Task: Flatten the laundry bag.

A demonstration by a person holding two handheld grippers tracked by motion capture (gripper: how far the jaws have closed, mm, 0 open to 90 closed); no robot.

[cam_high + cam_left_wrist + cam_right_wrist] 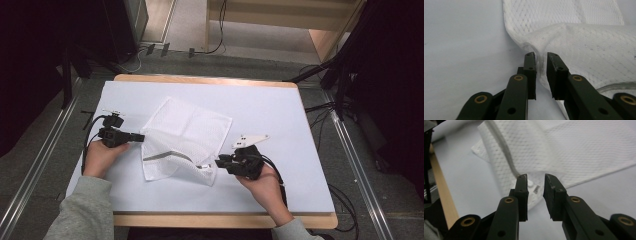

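White mesh makes up the laundry bag (182,137) lying near the middle of the pale blue table (280,105), partly folded over on itself, with a grey zipper band (167,156) running across its near part. Whether the bag holds anything cannot be told; it lies mostly flat, puffed a little at the fold.

At the bag's nine o'clock edge sits the left gripper (140,136), held level in the person's left hand (102,155). In the left gripper view its jaws stand a little apart, a fold of mesh (541,62) between them, the pads not pressing on it.

At the bag's four o'clock corner is the right gripper (218,161), in the right hand (262,182). Its jaws are likewise slightly parted and empty, the bag's corner with a small white tag (534,187) just beyond the tips.
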